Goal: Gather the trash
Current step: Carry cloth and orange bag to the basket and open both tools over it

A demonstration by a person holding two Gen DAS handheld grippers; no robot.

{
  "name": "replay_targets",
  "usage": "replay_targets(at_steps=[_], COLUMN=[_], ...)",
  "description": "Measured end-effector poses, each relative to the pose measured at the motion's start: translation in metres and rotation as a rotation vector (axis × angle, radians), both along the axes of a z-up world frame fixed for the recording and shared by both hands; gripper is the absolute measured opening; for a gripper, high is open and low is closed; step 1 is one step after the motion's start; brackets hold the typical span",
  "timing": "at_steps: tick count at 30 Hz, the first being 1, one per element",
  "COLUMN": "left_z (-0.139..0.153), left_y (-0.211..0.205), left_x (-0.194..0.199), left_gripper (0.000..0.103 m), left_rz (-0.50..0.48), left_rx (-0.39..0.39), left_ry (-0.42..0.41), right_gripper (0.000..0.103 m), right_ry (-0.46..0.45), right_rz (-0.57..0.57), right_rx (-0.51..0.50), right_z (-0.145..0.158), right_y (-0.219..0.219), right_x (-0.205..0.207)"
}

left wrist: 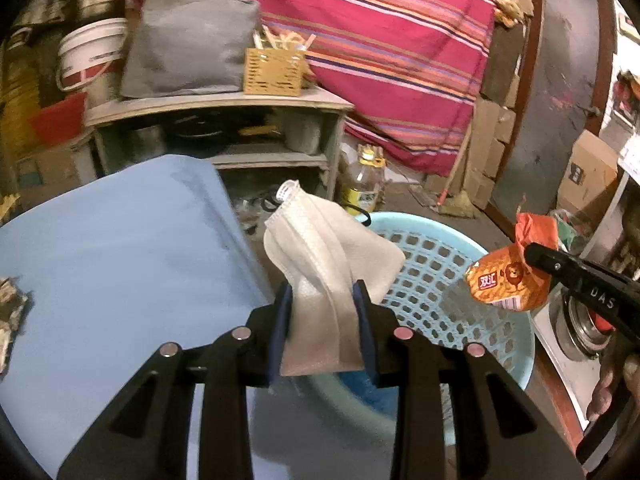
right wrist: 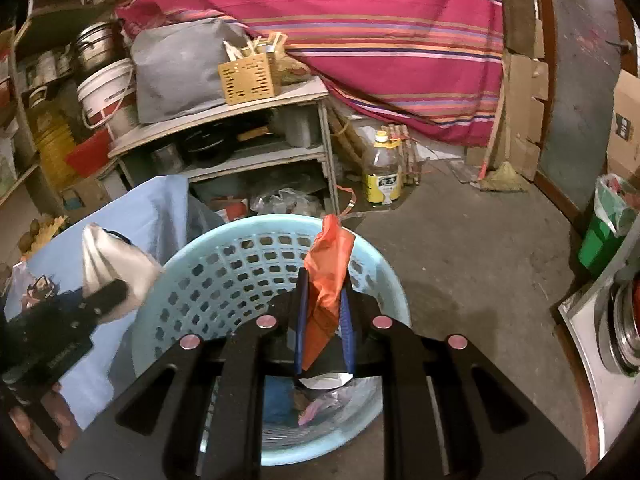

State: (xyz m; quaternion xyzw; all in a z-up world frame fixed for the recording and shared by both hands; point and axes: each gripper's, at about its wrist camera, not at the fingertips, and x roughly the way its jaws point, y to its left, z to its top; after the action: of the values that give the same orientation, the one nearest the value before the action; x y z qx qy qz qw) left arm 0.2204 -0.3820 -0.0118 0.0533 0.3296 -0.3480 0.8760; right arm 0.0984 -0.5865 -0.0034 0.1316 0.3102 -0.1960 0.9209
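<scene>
Cluttered storeroom, blue-draped table alongside; pale blue perforated plastic basket waits below. Left gripper pinches a white face mask, right gripper clamps an orange snack wrapper, both poised above for dropping.

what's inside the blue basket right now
In the right wrist view the light blue basket holds some trash at the bottom: something dark blue and crumpled pinkish plastic. The right gripper and its orange wrapper cover the rest of the floor.
</scene>
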Motion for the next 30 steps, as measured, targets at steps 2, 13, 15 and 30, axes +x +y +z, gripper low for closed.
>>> replay_targets(at_steps=[2, 13, 15, 30], left_z=[-0.004, -0.016, -0.015, 0.020], left_y=[-0.012, -0.040, -0.037, 0.077], left_x=[-0.001, -0.002, -0.003, 0.011], left_gripper=[0.034, 0.067, 0.069, 0.087], left_rz=[-0.019, -0.074, -0.063, 0.164], left_rx=[0.004, 0.020, 0.028, 0.019], left_ry=[0.011, 0.036, 0.027, -0.076], right_gripper=[0.015, 0.015, 0.015, 0.072], right_ry=[-0.001, 0.013, 0.013, 0.057], right_rz=[-0.007, -0.015, -0.014, -0.015], right_rx=[0.007, 0.007, 0.009, -0.037], right_z=[-0.001, -0.005, -0.005, -0.001], right_y=[-0.004, -0.015, -0.014, 0.028], right_x=[-0.001, -0.002, -0.002, 0.029])
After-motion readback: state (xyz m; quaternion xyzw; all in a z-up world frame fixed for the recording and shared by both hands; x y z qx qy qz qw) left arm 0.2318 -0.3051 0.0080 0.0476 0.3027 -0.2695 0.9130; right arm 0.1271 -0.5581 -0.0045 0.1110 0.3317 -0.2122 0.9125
